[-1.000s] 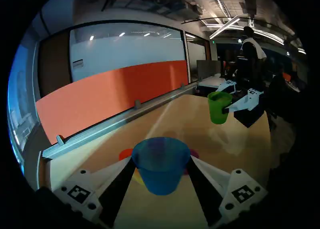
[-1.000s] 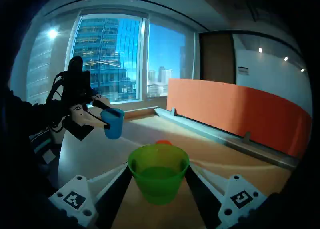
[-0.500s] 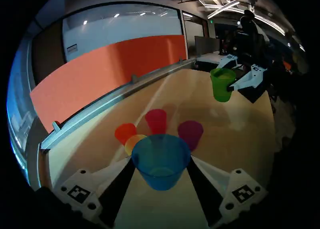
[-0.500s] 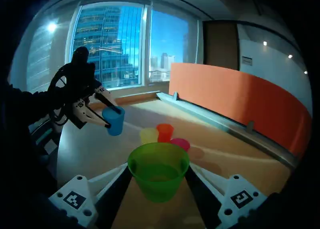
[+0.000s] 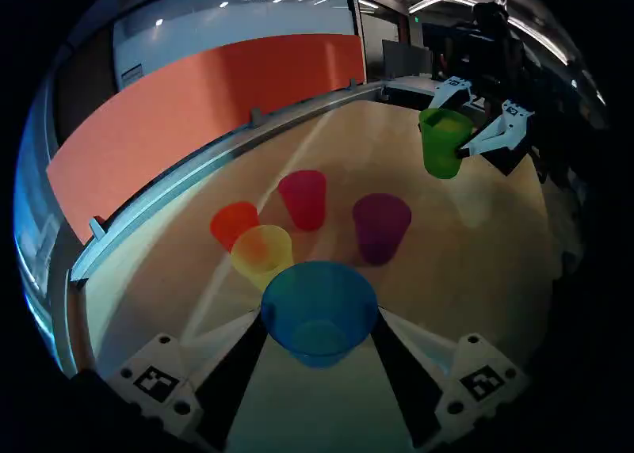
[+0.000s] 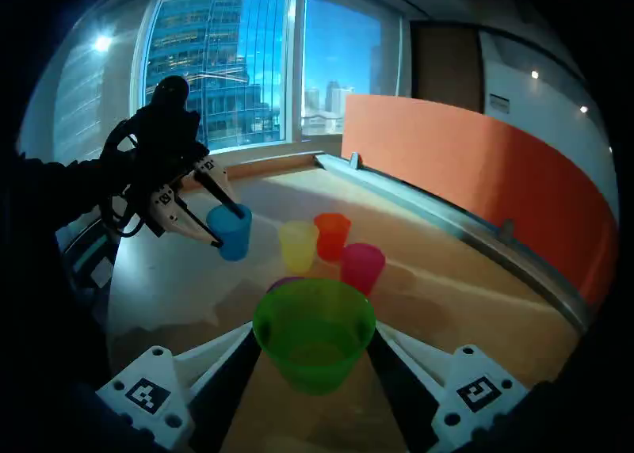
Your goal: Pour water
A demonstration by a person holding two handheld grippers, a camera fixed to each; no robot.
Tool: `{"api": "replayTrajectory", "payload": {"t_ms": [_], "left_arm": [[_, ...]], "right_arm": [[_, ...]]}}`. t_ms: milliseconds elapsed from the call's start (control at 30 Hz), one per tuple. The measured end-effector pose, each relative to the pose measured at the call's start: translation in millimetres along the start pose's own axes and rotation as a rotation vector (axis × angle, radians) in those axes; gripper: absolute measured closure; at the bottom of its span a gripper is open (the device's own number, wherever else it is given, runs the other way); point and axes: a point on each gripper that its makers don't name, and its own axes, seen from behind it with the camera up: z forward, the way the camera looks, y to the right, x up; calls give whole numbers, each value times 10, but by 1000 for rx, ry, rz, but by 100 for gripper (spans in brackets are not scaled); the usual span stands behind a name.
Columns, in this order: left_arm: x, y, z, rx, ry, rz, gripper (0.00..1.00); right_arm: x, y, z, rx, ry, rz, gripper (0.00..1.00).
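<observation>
Left claw (image 5: 318, 320): left cup (image 5: 319, 338) between its fingers. Just ahead, on the table (image 5: 475, 247): cup group (image 5: 303, 199) of four, one nearest ahead-left, one behind that, one farthest at centre, one ahead-right. Well ahead to the right, past the group: right claw (image 5: 452, 136) with right cup (image 5: 440, 148) between its fingers.

no readable text; wall sign (image 6: 499, 104) too small and blurred

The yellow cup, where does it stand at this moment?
In the left gripper view the yellow cup stands on the table just left of centre, beyond the blue cup held in the left tool, with the orange cup close behind it.
</observation>
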Motion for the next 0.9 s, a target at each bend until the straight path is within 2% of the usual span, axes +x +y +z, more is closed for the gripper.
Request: {"api": "replayTrajectory", "payload": {"t_ms": [500, 900], "left_arm": [[-268, -1, 256, -28, -54, -22, 13], [-395, 4, 337, -34, -59, -30, 13]], "right_arm": [[-257, 61, 160, 7, -50, 15, 11], [-403, 68, 249, 6, -71, 28, 11]]}}
